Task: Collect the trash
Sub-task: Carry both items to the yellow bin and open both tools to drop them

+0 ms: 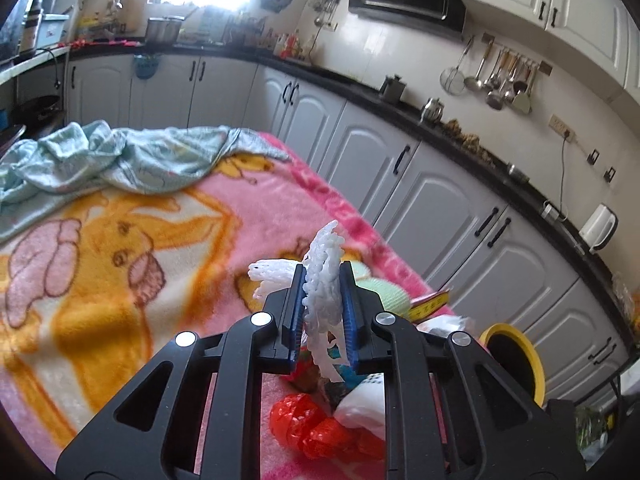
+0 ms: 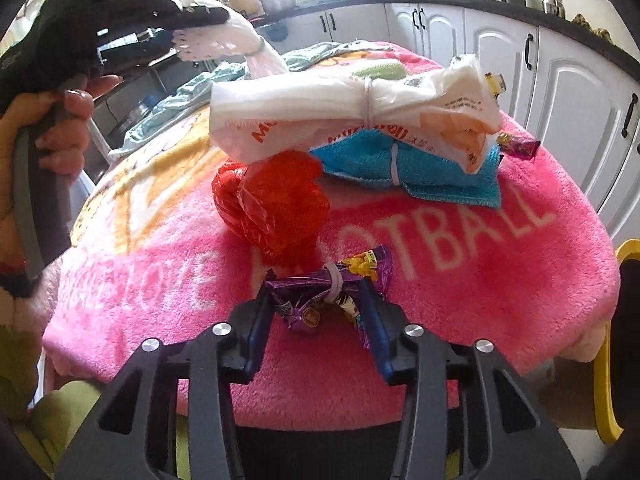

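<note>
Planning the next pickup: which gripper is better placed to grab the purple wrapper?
Right. The right gripper has open jaws either side of the purple wrapper, while the left gripper is raised and already shut on white foam netting.

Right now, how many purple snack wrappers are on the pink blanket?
2. One purple wrapper lies between the right gripper fingers; another purple wrapper pokes out beside the blue towel. More may be hidden.

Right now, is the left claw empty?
No, the left claw is shut on a white foam net, which sticks up between its blue pads.
</note>
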Demonstrator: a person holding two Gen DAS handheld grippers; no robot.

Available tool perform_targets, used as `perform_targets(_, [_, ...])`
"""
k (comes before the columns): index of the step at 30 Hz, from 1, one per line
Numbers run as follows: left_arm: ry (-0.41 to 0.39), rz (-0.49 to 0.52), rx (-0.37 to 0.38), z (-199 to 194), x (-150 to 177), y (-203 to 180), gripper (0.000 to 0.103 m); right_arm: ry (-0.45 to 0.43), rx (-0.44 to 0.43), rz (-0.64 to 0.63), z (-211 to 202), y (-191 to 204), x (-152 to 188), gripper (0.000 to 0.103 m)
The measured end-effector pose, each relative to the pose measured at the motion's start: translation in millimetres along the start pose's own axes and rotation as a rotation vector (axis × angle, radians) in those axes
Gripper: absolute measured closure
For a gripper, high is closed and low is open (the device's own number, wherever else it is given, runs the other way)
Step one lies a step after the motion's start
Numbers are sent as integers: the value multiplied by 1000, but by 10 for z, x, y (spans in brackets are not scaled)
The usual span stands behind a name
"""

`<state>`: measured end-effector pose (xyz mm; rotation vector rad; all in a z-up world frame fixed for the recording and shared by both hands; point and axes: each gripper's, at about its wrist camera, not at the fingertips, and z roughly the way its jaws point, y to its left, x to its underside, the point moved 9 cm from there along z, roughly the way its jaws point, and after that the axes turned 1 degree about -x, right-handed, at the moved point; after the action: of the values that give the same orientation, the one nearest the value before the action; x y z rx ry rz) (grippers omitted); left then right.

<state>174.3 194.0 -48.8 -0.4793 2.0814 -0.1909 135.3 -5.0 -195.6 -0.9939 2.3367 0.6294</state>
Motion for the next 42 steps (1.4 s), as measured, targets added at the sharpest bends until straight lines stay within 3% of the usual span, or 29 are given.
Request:
perform_targets(9, [-46, 31, 76, -272, -152, -350, 92, -61, -5, 42, -347, -170, -101, 81])
perform_targets(11, [-50, 41, 95, -296, -171, -453, 92, -72, 1, 55, -425, -229, -116, 90])
perform_targets(18, [-43, 75, 141, -291, -162, -766, 92, -95, -1, 105, -526, -401, -170, 90])
perform_targets(27, [-19, 149, 209, -230, -92, -1255, 92, -186, 34, 145, -1026, -658, -347, 91])
perform_targets(42, [91, 277, 419, 70, 373, -2561, 92, -372, 285, 339, -2208, -1991, -158, 91])
